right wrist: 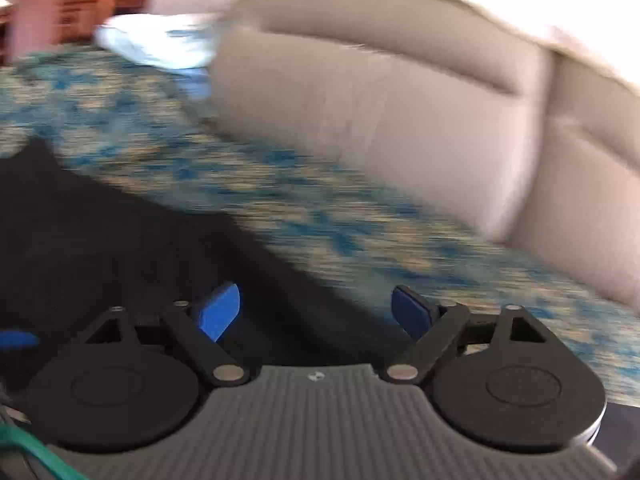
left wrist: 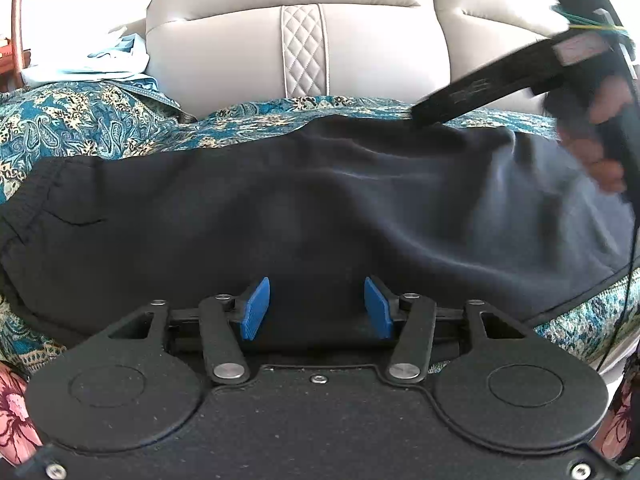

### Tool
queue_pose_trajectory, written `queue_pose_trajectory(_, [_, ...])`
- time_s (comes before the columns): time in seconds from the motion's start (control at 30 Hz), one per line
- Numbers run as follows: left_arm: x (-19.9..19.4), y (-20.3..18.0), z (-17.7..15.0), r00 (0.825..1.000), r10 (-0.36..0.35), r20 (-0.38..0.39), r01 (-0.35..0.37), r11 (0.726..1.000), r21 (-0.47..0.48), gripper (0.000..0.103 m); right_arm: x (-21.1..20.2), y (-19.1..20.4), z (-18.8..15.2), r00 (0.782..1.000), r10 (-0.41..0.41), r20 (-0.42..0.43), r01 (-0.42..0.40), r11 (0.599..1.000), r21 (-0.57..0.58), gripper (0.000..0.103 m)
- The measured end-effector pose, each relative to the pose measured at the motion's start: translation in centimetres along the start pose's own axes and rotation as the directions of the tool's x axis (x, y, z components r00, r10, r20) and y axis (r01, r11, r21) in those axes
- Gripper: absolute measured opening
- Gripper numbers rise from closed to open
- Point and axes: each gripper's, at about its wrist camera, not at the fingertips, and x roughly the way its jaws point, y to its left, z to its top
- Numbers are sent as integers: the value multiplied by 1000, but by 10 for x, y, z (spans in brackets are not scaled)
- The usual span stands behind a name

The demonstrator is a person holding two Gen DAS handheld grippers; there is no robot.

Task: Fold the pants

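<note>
Dark navy pants [left wrist: 280, 208] lie spread across a teal patterned bedspread [left wrist: 80, 120], with the elastic waistband [left wrist: 32, 188] at the left. My left gripper [left wrist: 317, 308] hovers open over the near edge of the cloth, and nothing sits between its blue pads. A hand [left wrist: 604, 152] at the upper right holds my right gripper, whose black finger [left wrist: 472, 92] reaches down to the pants' far edge. In the blurred right wrist view, my right gripper [right wrist: 316, 312] stands wide open above the edge of the pants [right wrist: 120, 248], gripping nothing.
A beige padded backrest [left wrist: 360, 52] runs along the far side of the bedspread [right wrist: 320, 208]. A pile of light blue and white laundry [left wrist: 104, 60] lies at the far left. Wooden furniture [right wrist: 80, 8] stands beyond it.
</note>
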Motion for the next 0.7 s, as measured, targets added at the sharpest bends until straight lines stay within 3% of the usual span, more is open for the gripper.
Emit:
queue_pose_trajectory(0.07, [0,0,-1,1000,0,4,0,1000,-2,51,17,18,2,996,73,-49,-74,997,-25,74])
queue_pose_trajectory(0.13, [-1,0,-2,1000,0,6,0,1000,-1,52,37,31,0,993,58,-102,-68,993,-97,74])
queue_pose_trajectory(0.17, [-1,1,-3,1000,-1,7,1,1000,2,53,45,32,0,995,37,-88,-48,991,-126,76])
queue_pose_trajectory(0.23, [-3,1,-4,1000,-7,7,6,1000,13,54,60,19,10,996,-60,-65,54,994,-95,77])
queue_pose_trajectory(0.3, [-5,1,-6,1000,-14,1,14,1000,23,54,68,6,22,967,-249,-53,247,968,-41,72])
queue_pose_trajectory(0.37, [-6,3,-6,1000,-27,-13,27,999,35,56,61,-3,28,945,-327,-8,327,945,-5,70])
queue_pose_trajectory(0.43, [-8,3,-6,999,-36,-28,38,998,51,56,40,-10,25,964,-262,49,259,964,56,71])
queue_pose_trajectory(0.53, [-8,4,-4,998,-42,-45,44,998,52,56,10,-2,8,977,-195,89,192,980,46,74])
queue_pose_trajectory(0.7, [-9,1,0,996,-41,-78,45,998,50,56,-22,11,-32,994,-42,96,39,999,34,78])
